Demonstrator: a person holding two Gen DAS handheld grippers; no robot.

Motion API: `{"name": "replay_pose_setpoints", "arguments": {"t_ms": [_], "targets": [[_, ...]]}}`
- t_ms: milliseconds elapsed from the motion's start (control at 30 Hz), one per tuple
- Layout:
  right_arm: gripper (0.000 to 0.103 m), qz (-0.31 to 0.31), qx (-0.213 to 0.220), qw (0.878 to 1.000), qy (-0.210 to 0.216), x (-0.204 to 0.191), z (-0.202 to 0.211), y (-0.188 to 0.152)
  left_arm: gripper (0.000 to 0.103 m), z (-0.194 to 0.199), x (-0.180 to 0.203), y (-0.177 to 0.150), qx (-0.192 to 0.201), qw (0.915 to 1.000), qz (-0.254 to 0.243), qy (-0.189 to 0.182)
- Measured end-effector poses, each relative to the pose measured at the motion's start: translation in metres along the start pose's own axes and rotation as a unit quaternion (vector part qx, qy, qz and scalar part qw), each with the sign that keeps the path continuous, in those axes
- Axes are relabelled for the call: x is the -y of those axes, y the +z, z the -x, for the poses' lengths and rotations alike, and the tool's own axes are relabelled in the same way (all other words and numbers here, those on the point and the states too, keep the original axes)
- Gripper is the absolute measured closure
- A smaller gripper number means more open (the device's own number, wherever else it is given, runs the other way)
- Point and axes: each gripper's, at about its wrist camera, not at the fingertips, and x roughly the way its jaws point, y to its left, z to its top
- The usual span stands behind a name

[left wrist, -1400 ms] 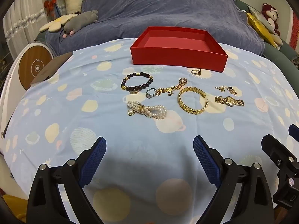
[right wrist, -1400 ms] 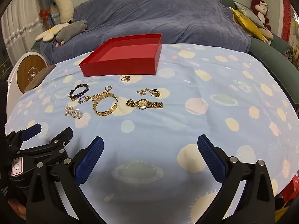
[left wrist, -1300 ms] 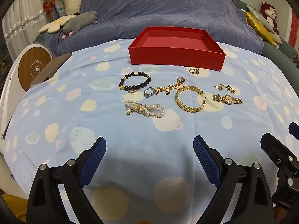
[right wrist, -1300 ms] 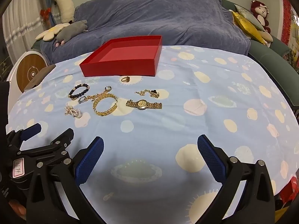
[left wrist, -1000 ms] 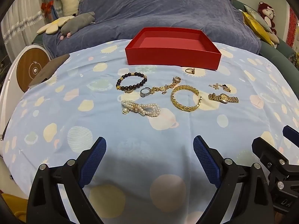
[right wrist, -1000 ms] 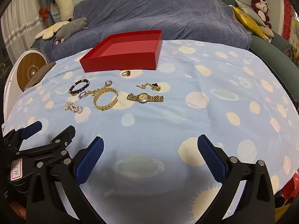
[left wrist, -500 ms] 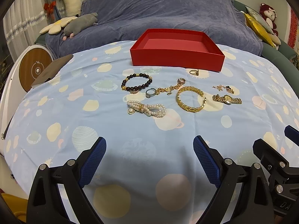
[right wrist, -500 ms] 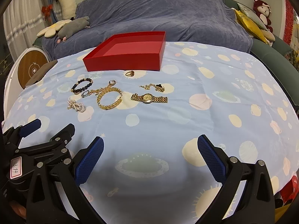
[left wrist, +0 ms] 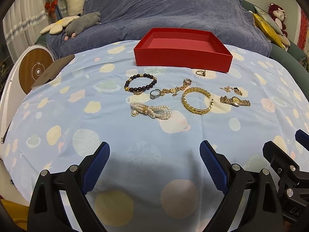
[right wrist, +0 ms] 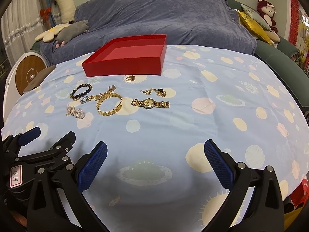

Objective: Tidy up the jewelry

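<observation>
Both claws, left claw [left wrist: 154, 161] and right claw [right wrist: 155, 153], gape wide and empty; jewelry lies before the empty red box [left wrist: 182, 58], awaiting sorting.

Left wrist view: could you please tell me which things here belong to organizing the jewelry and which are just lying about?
Belong to the job:
red box
dark bead bracelet
pearl bracelet
gold bangle
gold watch
silver ring
gold ring
gold chain

Just lying about:
grey plush toy
blue blanket
red monkey toy

One red box [left wrist: 182, 60], three rings [left wrist: 200, 72], one watch [left wrist: 235, 101]
</observation>
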Motion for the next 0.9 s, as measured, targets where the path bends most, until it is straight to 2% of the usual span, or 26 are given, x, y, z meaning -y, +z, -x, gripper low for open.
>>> {"name": "replay_pose_setpoints", "arguments": {"t_ms": [200,433,567,900], "targets": [[0.005,0.002,0.0,1.0,0.001,-0.003,-0.001,-0.001,0.011,-0.004,-0.015,0.0,-0.008,0.9998,0.018,0.006],[0.005,-0.038,-0.013,0.999,0.036,0.007,-0.007,0.001,0.011,-0.008,-0.028,-0.001,-0.015,0.9987,0.049,0.005],[0.005,-0.055,-0.01,0.998,0.038,0.012,-0.007,0.003,0.011,-0.007,-0.028,0.0,-0.012,0.9986,0.052,0.001],[0.005,-0.03,-0.005,0.999,0.03,0.001,-0.009,0.003,0.011,-0.011,-0.028,0.004,-0.006,0.998,0.062,-0.011]]}}
